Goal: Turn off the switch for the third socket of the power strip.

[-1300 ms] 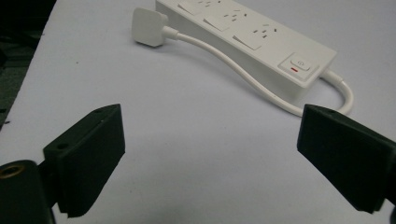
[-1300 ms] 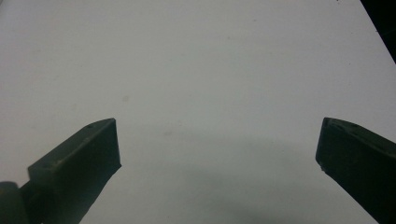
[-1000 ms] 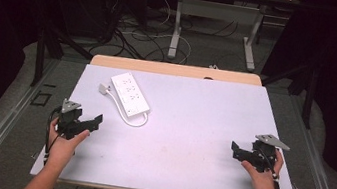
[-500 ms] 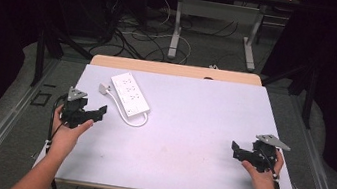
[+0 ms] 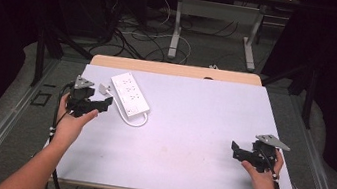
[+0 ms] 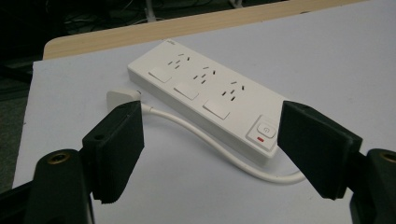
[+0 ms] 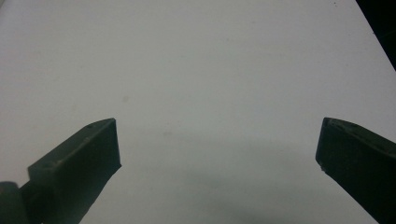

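The white power strip (image 5: 129,97) lies flat near the desk's (image 5: 191,128) far left corner, its cord (image 6: 210,142) looped alongside; I judge it rigid, light and smooth-sided, best taken across its narrow width at the switch end. My left tool (image 5: 104,103) sits just short of it, jaws wide but lately narrowing, nothing between them. My right tool (image 5: 235,149) rests open and empty near the right edge.

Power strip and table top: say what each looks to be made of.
Power strip: most likely hard moulded plastic, white and smooth with a faint sheen; crisp moulded edges, socket holes and a raised switch suggest it. Its cord looks like white rubbery sheathing. Table top: pale matte sheet, perhaps laminate; a wood-coloured edge shows at the far side.
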### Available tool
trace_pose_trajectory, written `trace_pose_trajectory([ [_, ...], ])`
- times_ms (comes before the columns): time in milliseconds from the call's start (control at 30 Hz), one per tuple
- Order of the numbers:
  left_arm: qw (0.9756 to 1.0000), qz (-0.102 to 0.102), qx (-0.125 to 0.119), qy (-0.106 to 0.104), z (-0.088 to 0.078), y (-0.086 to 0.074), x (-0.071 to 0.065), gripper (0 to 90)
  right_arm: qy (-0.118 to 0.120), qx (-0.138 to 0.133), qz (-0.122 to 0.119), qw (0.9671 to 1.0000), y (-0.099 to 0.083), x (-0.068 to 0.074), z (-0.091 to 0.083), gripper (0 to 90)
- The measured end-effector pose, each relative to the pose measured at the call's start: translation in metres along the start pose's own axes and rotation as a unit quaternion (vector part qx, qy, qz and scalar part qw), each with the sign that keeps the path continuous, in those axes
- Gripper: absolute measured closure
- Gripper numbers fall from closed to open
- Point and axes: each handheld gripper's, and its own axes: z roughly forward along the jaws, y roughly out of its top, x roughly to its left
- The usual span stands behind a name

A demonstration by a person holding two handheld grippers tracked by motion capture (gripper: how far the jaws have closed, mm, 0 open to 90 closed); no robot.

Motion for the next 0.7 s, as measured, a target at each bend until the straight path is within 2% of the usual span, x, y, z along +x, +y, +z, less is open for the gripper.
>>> trace_pose_trajectory([
  [33,1.0000,0.005,0.004,0.000,0.000,0.002,0.000,23.2,-0.001,0.000,0.002,1.0000,0.000,0.000,0.000,0.0],
  [67,1.0000,0.002,-0.003,0.002,0.002,0.003,-0.001,23.1,0.000,0.001,0.002,1.0000,0.000,0.000,0.000,0.0],
  [100,0.9999,0.008,0.008,0.001,0.001,0.005,0.000,23.2,-0.001,0.003,0.002,1.0000,0.000,0.001,0.000,0.0],
  [233,1.0000,0.006,0.006,-0.001,0.003,0.013,-0.003,23.8,0.000,0.002,0.002,1.0000,0.000,0.001,0.000,0.0],
  [300,0.9999,0.014,0.006,-0.001,0.004,0.018,-0.004,24.1,0.000,0.002,0.003,1.0000,0.000,0.001,0.001,0.0],
  [333,0.9999,0.012,0.001,0.000,0.005,0.020,-0.004,24.1,0.000,0.002,0.002,1.0000,0.000,0.001,0.000,0.0],
  [433,0.9999,0.008,0.013,-0.005,0.007,0.029,-0.005,24.1,0.000,0.002,0.002,1.0000,0.000,0.001,0.001,0.0],
  [700,0.9997,-0.004,0.021,-0.012,0.013,0.042,-0.003,25.2,0.000,0.004,-0.002,1.0000,-0.001,0.001,0.001,0.0],
])
